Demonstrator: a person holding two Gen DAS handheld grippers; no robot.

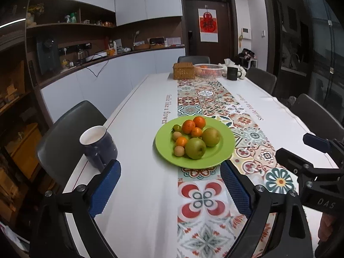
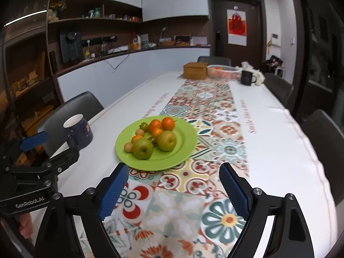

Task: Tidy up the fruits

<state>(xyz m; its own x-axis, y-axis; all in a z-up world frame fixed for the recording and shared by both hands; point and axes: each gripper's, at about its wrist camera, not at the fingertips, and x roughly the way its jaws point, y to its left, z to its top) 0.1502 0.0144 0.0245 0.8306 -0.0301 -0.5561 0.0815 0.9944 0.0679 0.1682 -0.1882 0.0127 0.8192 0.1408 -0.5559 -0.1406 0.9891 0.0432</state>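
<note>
A green plate (image 1: 223, 148) (image 2: 185, 146) on the table holds two green apples (image 1: 195, 148) (image 2: 142, 149), several oranges (image 1: 188, 126) (image 2: 168, 123) and several small tan and green fruits (image 1: 179, 151). My left gripper (image 1: 169, 172) is open and empty, just short of the plate's near rim. My right gripper (image 2: 173, 172) is open and empty, near the plate's near right rim. Each gripper also shows at the edge of the other's view, the right one (image 1: 301, 152) and the left one (image 2: 49, 148).
A dark blue mug (image 1: 97, 145) (image 2: 77, 131) stands left of the plate near the table edge. At the far end are a wicker box (image 1: 183, 71), a white basket with oranges (image 1: 208, 69) and a black mug (image 1: 233, 73). Dark chairs (image 1: 64, 135) surround the table.
</note>
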